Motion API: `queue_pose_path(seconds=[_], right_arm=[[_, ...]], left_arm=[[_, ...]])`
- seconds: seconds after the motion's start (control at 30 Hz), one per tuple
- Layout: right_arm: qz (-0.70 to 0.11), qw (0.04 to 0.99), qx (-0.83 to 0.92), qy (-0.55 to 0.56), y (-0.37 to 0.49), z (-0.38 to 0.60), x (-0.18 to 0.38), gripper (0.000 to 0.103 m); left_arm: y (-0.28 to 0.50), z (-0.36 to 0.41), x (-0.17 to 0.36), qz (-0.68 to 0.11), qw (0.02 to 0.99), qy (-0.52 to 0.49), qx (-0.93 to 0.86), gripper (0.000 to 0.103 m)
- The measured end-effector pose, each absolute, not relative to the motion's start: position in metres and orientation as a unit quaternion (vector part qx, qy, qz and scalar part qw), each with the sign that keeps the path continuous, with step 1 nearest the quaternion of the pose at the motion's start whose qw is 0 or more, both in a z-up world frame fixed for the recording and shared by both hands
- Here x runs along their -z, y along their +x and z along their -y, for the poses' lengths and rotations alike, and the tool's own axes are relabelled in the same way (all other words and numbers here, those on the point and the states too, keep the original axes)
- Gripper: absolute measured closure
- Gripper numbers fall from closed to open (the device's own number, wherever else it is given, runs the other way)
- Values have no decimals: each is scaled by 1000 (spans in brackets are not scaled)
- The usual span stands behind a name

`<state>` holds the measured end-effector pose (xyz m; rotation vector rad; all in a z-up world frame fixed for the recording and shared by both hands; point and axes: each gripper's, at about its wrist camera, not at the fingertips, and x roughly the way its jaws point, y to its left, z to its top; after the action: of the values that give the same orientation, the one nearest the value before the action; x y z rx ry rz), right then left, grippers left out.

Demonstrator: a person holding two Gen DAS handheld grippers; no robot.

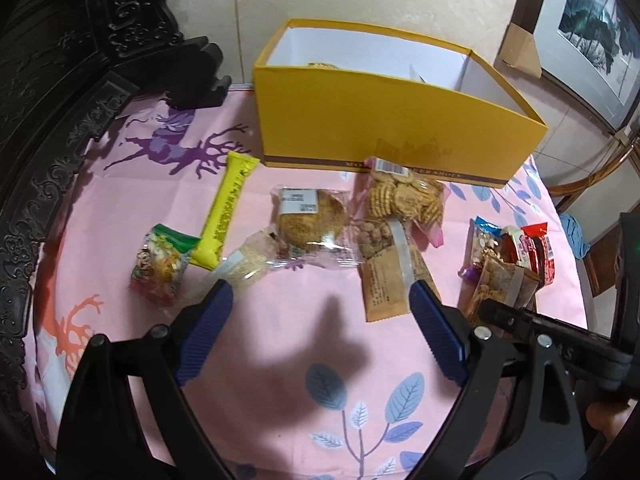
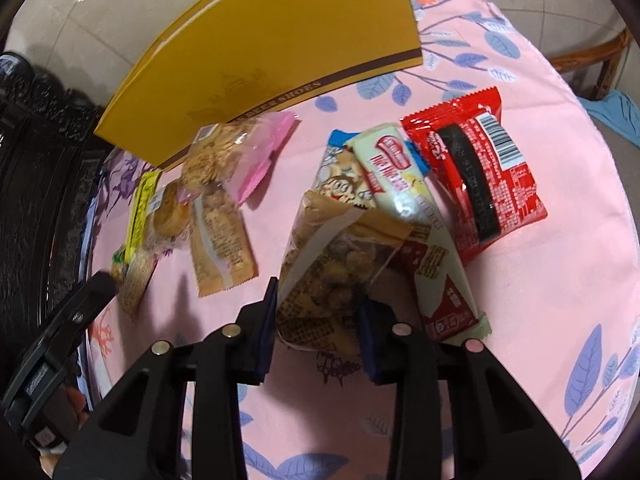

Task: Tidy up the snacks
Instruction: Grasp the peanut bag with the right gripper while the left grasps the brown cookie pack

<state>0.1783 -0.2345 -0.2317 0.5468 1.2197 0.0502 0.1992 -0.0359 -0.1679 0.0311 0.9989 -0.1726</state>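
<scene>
On the desk point(image 1: 120, 216), under its pink printed cloth, you have the following stock.

Yellow shoe box point(image 1: 384, 128): stands open-topped at the far edge of the desk, its long side facing you. Something pale shows inside over the rim; what it is you cannot tell.

Left group, in front of the box's left end: a long yellow bar point(image 1: 226, 210); a small green-topped bag of mixed sweets point(image 1: 164, 266) just beside its near end; a clear pack of pale crumbly pieces point(image 1: 250, 262); a clear-wrapped round cake point(image 1: 310, 220).

Middle group, in front of the box: a clear and pink bag of round biscuits point(image 1: 404, 198) touching the box's base; a tan packet point(image 1: 390, 280) lying just nearer to you, overlapped at its far end by the biscuit bag.

Right group, towards the right edge: a red packet point(image 2: 486, 178), a white wafer bar point(image 2: 404, 184) and a blue-edged cartoon packet point(image 2: 340, 176), overlapping one another.

Your left hand-held gripper point(image 1: 320, 292) hangs released, jaws spread wide above bare cloth at the near side of the middle group, its right finger just at the tan packet's near corner, nothing between them.

Your right hand-held gripper point(image 2: 318, 312) is clenched on a brown and clear snack bag point(image 2: 336, 264), pads pressing both sides of its near end, the bag tilted up over the right group.
</scene>
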Motion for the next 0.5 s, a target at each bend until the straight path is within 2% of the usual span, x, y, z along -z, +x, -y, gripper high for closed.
queue_pose_path(seconds=[0.5], right_arm=[[-570, 783, -17, 248, 154, 253, 232, 68]], left_arm=[[230, 93, 236, -529, 843, 3, 98, 12]])
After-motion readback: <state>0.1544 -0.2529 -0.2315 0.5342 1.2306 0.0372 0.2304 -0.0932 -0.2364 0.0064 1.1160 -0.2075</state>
